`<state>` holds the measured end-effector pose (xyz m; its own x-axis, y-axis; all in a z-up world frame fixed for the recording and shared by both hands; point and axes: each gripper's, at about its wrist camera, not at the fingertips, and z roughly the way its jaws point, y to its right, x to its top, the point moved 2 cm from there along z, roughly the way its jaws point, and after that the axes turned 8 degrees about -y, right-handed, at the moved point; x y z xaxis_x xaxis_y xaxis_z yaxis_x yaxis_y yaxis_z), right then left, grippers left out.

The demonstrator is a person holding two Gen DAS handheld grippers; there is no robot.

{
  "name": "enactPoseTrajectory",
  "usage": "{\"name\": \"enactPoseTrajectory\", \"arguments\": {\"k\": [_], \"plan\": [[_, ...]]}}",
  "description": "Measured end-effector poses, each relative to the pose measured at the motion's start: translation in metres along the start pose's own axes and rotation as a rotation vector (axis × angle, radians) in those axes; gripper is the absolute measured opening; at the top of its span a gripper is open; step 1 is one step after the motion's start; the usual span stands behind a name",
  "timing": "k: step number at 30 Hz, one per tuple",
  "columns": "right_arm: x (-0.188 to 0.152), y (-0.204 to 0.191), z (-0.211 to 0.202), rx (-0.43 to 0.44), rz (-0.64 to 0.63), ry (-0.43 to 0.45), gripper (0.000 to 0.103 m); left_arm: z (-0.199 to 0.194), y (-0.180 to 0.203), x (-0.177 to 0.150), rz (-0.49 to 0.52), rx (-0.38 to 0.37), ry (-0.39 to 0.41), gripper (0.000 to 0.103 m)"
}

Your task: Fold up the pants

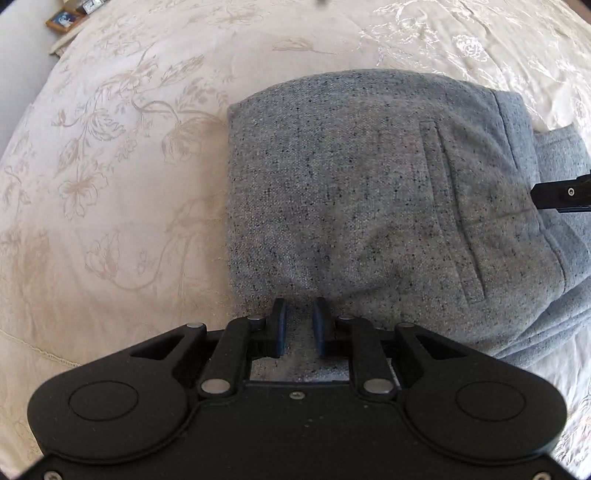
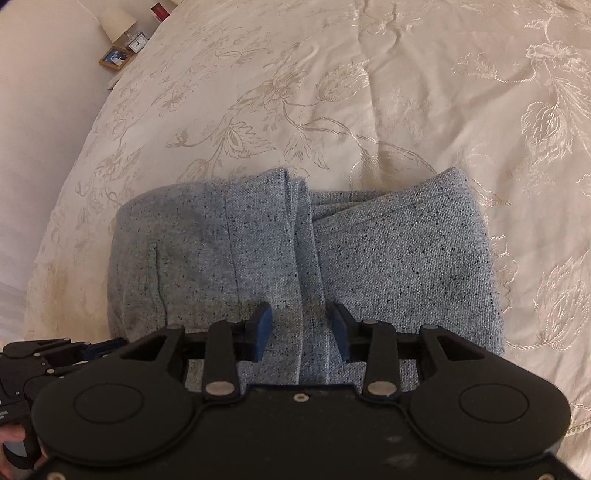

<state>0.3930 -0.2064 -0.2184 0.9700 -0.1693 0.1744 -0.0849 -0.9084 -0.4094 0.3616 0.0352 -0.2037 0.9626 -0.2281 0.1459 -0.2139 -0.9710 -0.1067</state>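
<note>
**Gray pants lying folded on the bed**

The left tongs (image 1: 299, 325) are hovering at the near edge of the pants (image 1: 369, 199), a little apart, holding nothing. The right tongs (image 2: 301, 328) are standing wide apart over the pants' folded middle. The pants are lying on the flowery cream bedspread (image 2: 369, 92). Farther back, a clock (image 2: 136, 43) and picture frame (image 2: 115, 57) are sitting.

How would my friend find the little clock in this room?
Start at the big cream flowered bedspread with the folded grey pants. Look past its far left edge to the lamp. The clock stands below it, beside a wooden picture frame: only the clock has a round white face.
</note>
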Motion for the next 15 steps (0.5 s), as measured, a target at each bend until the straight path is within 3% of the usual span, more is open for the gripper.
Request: {"name": "enactPoseTrajectory", "arguments": {"k": [6, 8, 9, 15], "plan": [[0.0, 0.008, 0.006, 0.117, 0.04, -0.044, 0.043, -0.006, -0.002, -0.004, 0.002, 0.004, 0.018, 0.026], [0.0, 0.007, 0.006, 0.165, 0.048, -0.051, 0.033, -0.016, -0.004, -0.01, -0.017, 0.015, 0.041, 0.026], [0.0, 0.005, 0.003, 0.154, 0.045, -0.049, 0.012, -0.026, -0.008, -0.01, -0.034, 0.019, 0.061, 0.026], [-0.002, -0.016, -0.032, 0.114, 0.009, 0.032, 0.008, -0.075, -0.009, -0.056, -0.059, 0.0, 0.163, 0.026]]}}
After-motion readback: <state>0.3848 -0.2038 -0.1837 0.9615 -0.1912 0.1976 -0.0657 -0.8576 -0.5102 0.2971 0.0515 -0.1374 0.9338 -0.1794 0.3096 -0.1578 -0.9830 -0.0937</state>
